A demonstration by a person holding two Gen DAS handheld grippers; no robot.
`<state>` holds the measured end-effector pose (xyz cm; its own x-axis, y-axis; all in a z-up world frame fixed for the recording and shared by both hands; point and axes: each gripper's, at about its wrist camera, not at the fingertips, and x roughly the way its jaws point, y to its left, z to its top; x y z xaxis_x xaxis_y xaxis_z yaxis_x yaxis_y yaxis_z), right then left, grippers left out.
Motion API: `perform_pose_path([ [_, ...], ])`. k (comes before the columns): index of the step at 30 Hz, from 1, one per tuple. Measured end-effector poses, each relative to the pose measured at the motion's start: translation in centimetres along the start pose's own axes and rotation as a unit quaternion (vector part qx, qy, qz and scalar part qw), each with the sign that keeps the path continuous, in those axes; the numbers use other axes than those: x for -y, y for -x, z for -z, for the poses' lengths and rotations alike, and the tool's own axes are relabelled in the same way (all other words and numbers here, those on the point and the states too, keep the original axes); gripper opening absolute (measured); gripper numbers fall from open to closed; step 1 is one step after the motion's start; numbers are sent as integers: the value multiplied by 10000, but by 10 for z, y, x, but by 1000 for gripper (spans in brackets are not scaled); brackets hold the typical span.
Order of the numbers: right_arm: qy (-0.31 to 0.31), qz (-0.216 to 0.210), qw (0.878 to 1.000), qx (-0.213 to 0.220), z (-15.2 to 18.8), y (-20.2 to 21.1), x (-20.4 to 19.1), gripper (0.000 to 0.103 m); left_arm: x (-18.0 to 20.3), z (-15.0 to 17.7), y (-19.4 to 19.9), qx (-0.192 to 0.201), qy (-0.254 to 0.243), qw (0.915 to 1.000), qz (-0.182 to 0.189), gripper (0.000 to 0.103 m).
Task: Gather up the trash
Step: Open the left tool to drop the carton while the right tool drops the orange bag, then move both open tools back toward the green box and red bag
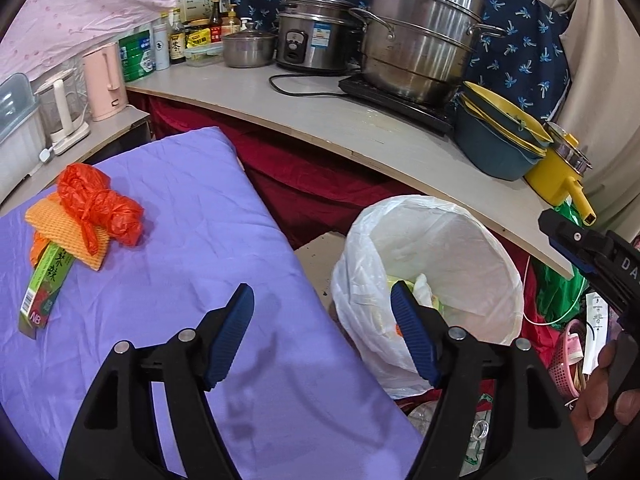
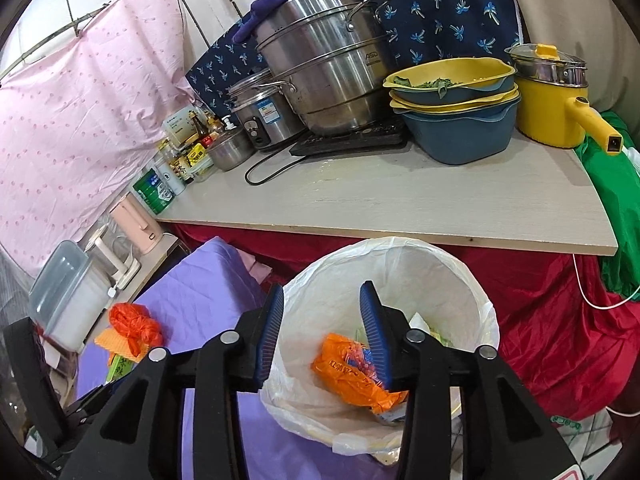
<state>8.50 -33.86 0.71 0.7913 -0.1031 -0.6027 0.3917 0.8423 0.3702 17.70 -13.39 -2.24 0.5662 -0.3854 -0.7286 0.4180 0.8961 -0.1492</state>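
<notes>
Orange wrapper [image 2: 352, 376] lies in the bin [image 2: 486, 320] under the right gripper [image 2: 322, 332] — fingers wide, empty. Left gripper [image 1: 322, 336] gapes too — the slippery orange bag [image 1: 100, 208] could slide off when grabbed.

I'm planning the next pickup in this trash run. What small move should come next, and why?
Probably swing the left gripper left toward the orange bag on the purple cloth. Both grippers are open and empty, the right gripper hangs over the bin where an orange wrapper already lies, and the pile remains uncollected.

Orange bag [image 1: 100, 204] on purple cloth [image 1: 192, 240], bin [image 1: 436, 280] alongside.
</notes>
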Motion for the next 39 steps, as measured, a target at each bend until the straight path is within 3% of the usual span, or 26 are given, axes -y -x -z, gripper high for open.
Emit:
perform_pose_path([
  [9, 265, 43, 9996, -82, 21, 2, -24, 44, -24, 6, 17, 177, 113, 9993, -316, 67],
  [22, 581, -368, 9967, -423, 58, -9, -81, 49, -78, 22, 41, 226, 400, 9964, -712, 68],
  [39, 1032, -720, 9887, -811, 96, -24, -153, 50, -169, 48, 69, 290, 986, 9859, -1320, 79],
])
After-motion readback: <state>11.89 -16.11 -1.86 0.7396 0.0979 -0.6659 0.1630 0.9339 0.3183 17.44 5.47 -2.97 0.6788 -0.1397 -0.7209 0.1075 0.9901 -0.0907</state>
